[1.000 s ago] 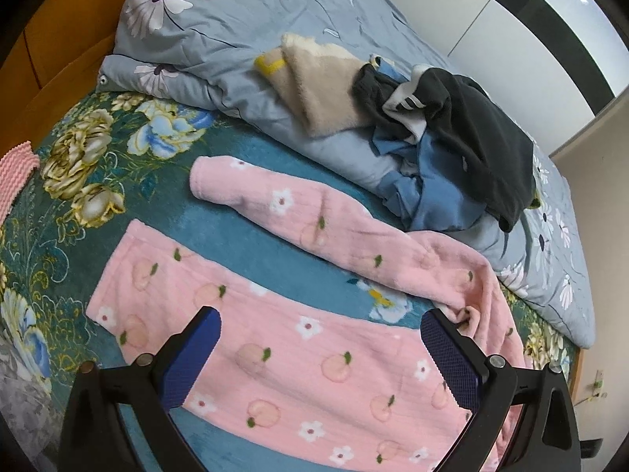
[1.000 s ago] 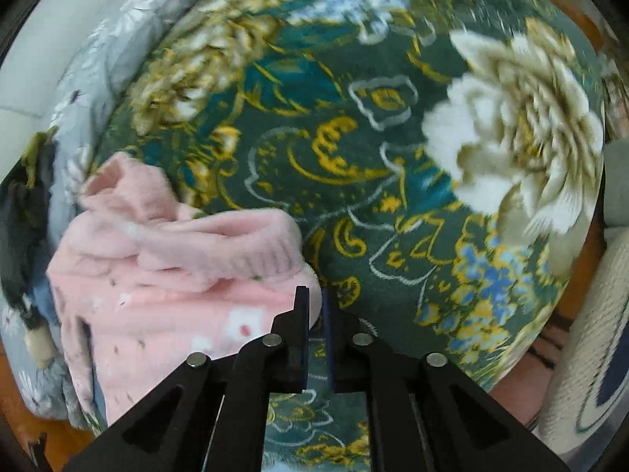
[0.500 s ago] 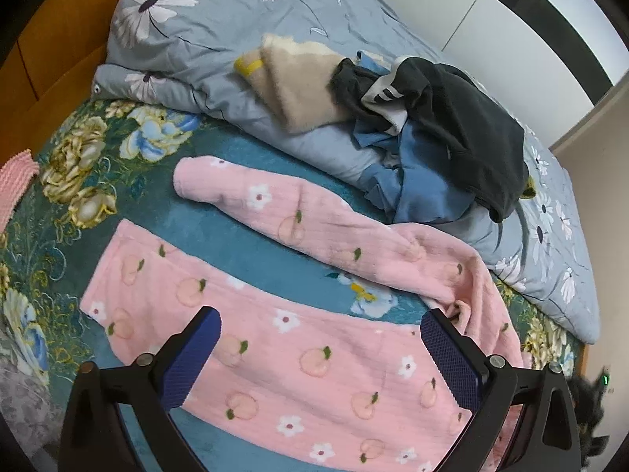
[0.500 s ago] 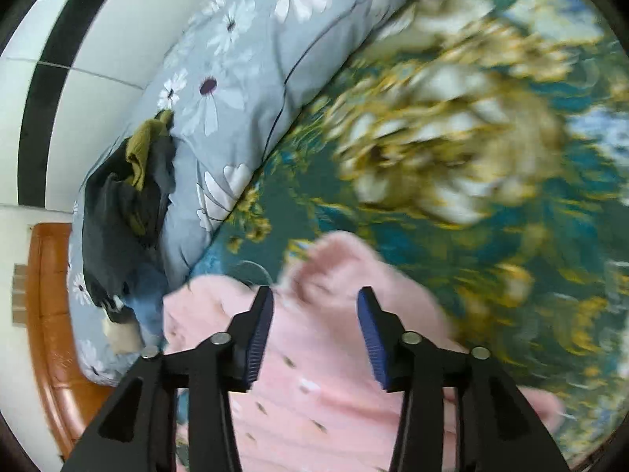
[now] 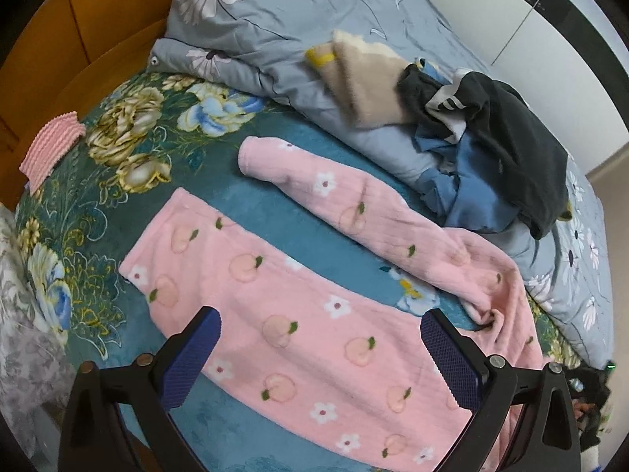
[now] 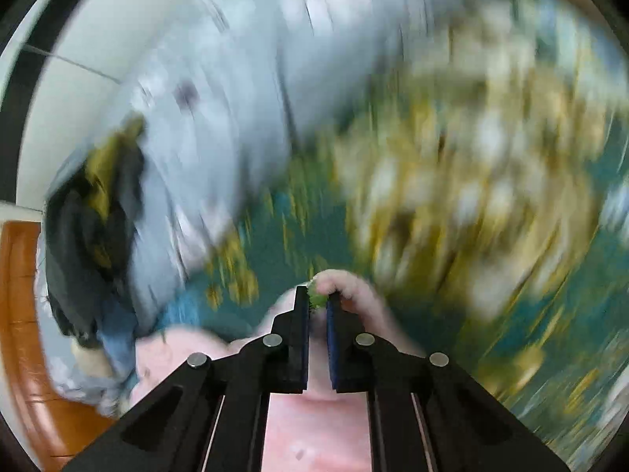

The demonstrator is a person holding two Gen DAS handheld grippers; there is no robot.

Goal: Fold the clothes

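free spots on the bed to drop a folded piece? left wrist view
Bare bedspread between the pink knit piece and the pink pajama pants; also the teal strip between the pant legs. Crowded: the clothes pile on the grey duvet.

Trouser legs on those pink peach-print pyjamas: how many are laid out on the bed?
2. The near leg lies flat across the teal bedspread, under the open left tongs. The far leg lies beyond it, angled toward the grey duvet. The waist end is partly hidden.
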